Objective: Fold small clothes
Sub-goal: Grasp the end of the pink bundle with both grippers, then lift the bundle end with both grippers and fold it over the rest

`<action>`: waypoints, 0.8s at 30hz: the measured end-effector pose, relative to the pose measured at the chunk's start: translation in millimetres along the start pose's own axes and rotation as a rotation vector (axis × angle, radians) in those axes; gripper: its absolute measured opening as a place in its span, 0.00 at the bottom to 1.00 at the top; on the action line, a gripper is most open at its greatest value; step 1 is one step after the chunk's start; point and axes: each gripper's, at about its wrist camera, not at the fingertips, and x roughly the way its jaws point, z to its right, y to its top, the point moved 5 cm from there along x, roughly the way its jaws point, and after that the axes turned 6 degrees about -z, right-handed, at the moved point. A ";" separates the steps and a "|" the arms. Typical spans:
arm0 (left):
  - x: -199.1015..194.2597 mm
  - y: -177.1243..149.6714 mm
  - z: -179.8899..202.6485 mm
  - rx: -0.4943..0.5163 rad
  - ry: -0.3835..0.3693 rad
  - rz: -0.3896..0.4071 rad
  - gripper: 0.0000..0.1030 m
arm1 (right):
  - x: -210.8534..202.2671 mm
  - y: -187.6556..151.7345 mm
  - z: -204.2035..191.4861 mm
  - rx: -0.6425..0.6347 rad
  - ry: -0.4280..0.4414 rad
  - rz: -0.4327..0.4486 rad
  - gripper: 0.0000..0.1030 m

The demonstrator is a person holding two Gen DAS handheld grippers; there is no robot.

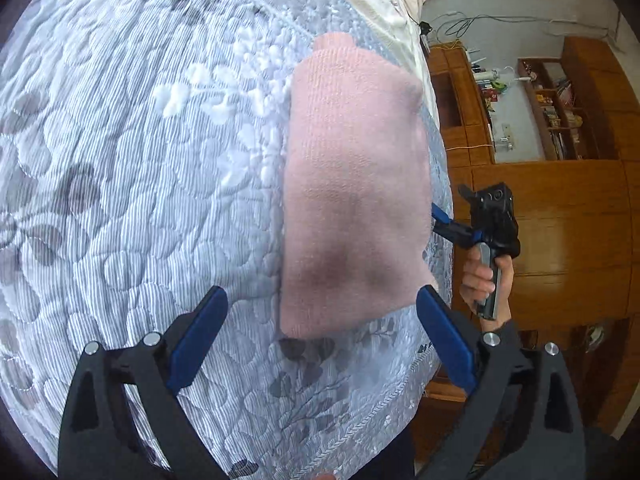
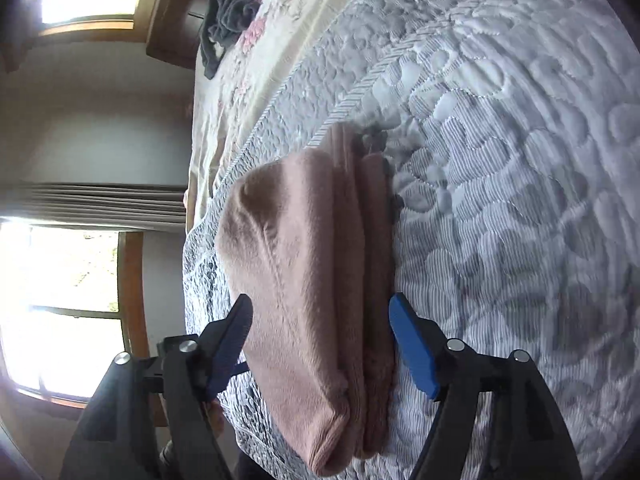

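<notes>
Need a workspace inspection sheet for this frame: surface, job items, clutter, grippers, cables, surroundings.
Surface: grey-white quilted bedspread, floral cream sheet beyond it.
Job's things: pink knit garment folded in layers, lying near the bed edge.
Clutter: dark cloth heap on the floral sheet.
Grippers: left gripper open, just short of the garment; right gripper open, straddling the garment's end.
Cables: loose wires along the wall.
Surroundings: wooden cabinets, bright window.

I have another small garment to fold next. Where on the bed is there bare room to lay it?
The grey quilt is bare on the inner side of the folded pink garment, away from the bed edge. The edge strip is narrow, and the floral sheet beyond holds dark clothes.
</notes>
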 end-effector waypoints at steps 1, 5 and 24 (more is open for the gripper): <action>5.6 0.3 -6.5 -0.021 -0.030 -0.018 0.92 | 8.0 7.8 2.0 -0.001 -0.012 -0.015 0.70; 30.3 6.0 -12.4 -0.027 -0.115 -0.054 0.91 | 25.6 32.2 13.4 -0.013 -0.031 -0.061 0.73; 68.7 14.7 12.4 -0.025 -0.059 -0.062 0.31 | 42.6 32.8 5.9 -0.053 0.042 -0.004 0.41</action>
